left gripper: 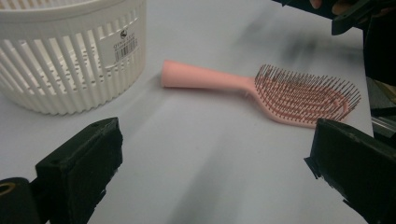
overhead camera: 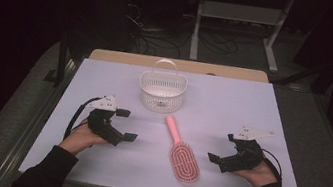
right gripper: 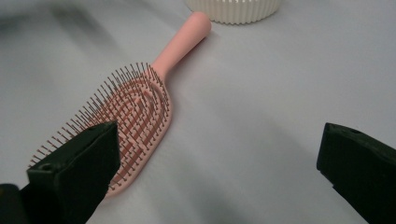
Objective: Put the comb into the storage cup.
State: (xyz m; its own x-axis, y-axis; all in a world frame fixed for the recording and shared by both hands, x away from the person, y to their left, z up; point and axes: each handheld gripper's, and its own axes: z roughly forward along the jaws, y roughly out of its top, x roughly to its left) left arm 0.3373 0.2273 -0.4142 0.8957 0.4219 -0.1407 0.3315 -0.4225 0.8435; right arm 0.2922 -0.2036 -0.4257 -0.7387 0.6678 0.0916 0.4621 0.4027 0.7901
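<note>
Pink plastic paddle hairbrush (overhead camera: 182, 153) lies flat on the pale desk (overhead camera: 233, 109), bristles up, near the middle of the near edge. Its round handle points toward the far edge, the wide bristled head toward the near edge, angled slightly to the right.

White slotted plastic basket (overhead camera: 161, 92) with a thin hoop handle stands upright farther back, about midway across the desk. In the high view the handle tip of the brush lies just beside the basket wall; touching or apart — cannot tell. A barcode label shows on the basket wall in the left gripper view (left gripper: 125, 45).

Left tool (overhead camera: 126, 125) rests low over the desk toward the left edge, held in the person's left hand (overhead camera: 80, 136). Its 2 black jaws are spread wide, nothing between them, pointed toward the brush. In the left gripper view the brush (left gripper: 275, 88) lies ahead between the jaws, well apart from them.

Right tool (overhead camera: 220, 150) sits toward the right edge, in the right hand (overhead camera: 259, 175), jaws likewise spread and empty. In the right gripper view the brush head (right gripper: 133, 112) lies close by the jaw at that view's left — contact not clear.

Both sleeves dark. Floor beyond the far edge carries cables and a white metal frame (overhead camera: 240, 14).
</note>
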